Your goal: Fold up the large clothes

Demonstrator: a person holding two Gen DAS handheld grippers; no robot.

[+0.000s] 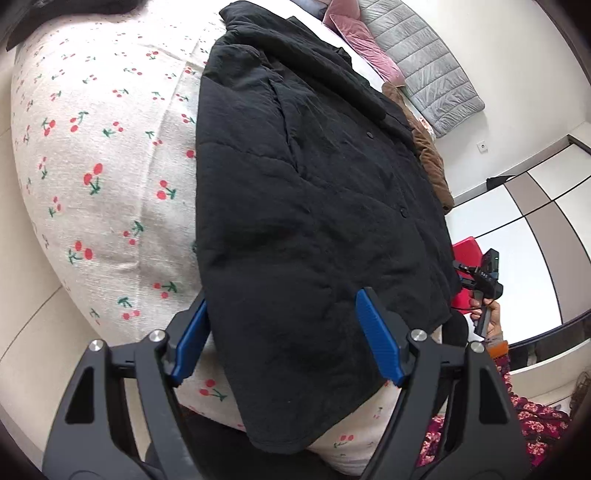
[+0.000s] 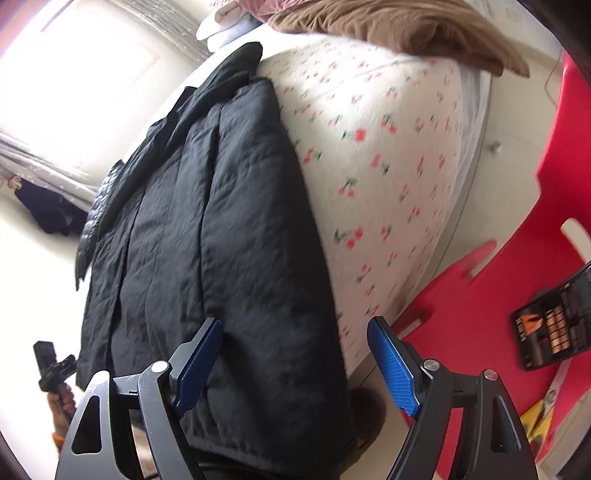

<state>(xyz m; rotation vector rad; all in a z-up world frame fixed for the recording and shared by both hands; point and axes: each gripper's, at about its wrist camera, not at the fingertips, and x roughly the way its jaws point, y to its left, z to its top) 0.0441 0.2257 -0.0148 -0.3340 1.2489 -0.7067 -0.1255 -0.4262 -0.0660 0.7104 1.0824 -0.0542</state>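
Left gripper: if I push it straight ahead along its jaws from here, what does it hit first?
Most likely the black jacket. The left gripper is open, jaws straddling the jacket's near hem, which drapes over the edge of the cherry-print bed. Depth is unclear, so it may skim just above the fabric.

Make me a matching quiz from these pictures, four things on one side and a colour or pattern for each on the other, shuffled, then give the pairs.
Things:
1. Quilted padded jacket
2. Bed sheet
3. Crumpled corduroy garment
4. Plastic chair

Descriptions:
A. Brown
B. Bright red
C. Black
D. White with red cherries

Pairs: 1-C, 2-D, 3-A, 4-B
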